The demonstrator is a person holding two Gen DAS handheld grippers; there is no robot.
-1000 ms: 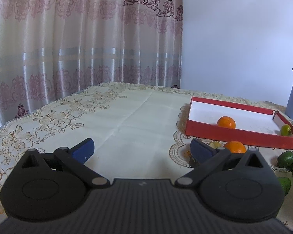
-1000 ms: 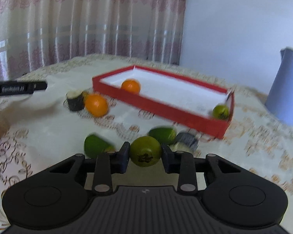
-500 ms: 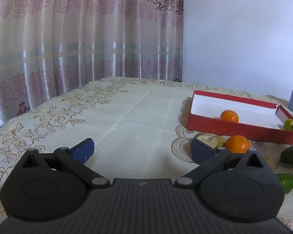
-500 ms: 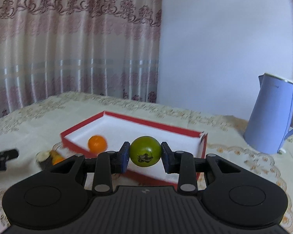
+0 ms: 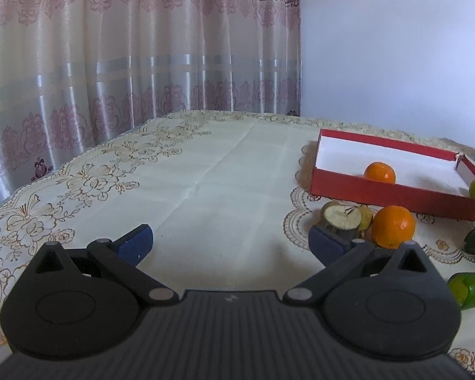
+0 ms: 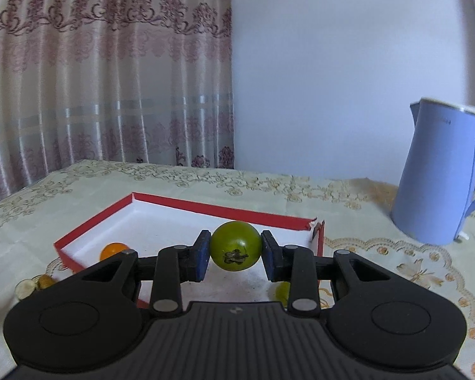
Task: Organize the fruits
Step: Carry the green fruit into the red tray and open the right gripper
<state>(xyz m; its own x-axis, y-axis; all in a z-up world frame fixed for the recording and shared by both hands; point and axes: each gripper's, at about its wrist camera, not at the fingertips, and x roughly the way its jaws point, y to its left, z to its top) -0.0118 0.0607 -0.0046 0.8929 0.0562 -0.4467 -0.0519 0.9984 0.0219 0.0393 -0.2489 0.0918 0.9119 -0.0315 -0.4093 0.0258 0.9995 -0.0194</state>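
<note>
I've carried the green fruit (image 6: 236, 245), pinched in my right claw (image 6: 235, 255), up over the red box (image 6: 186, 204); release comes next. Left claw (image 5: 231, 242) gapes empty.

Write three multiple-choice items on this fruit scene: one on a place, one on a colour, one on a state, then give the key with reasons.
1. Where does the blue kettle stand?
A. inside the red box
B. on the table, right of the red box
C. on the floor

2. What colour is the round fruit between the fingers of the right gripper?
A. orange
B. red
C. green

3. How is the left gripper?
A. open and empty
B. shut on an orange
C. shut on a lime

Key: 1 B, it stands on the cloth beyond the box's right corner. 2 C, its skin is green with a dark stem scar. 3 A, its fingers stand wide apart with only cloth between them.
</note>
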